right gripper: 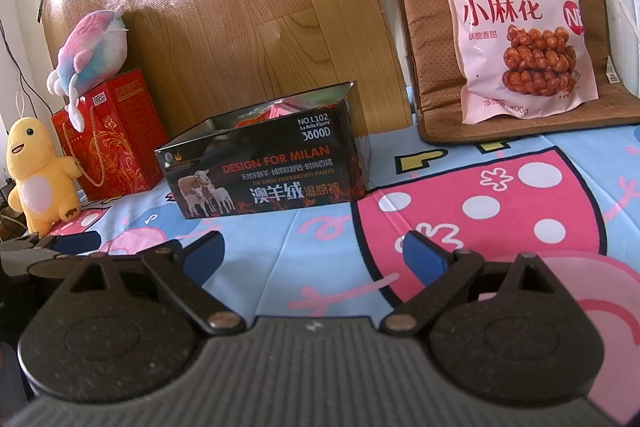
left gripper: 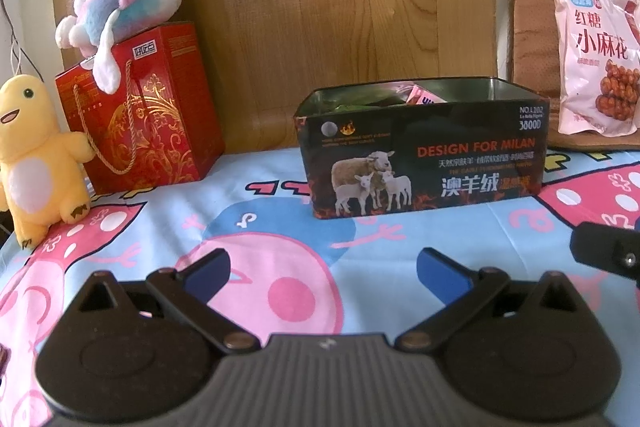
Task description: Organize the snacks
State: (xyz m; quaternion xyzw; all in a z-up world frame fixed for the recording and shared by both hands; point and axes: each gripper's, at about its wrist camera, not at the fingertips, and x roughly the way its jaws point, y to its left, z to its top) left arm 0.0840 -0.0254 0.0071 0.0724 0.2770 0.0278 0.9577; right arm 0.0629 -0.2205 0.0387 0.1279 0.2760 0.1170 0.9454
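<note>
Both grippers, left (left gripper: 322,269) and right (right gripper: 312,253), wide open, empty, bare sheet (left gripper: 280,227) before tin (left gripper: 424,163).

The black tin (left gripper: 424,155) is hiding most of its contents: only a pink packet corner (left gripper: 425,95) and something green are peeping over the rim at 12 o'clock. The pink snack bag (left gripper: 592,67) is running off the frame at 3 o'clock in the left wrist view. The red gift bag (right gripper: 116,135) is covering the wall panel's lower corner.
</note>
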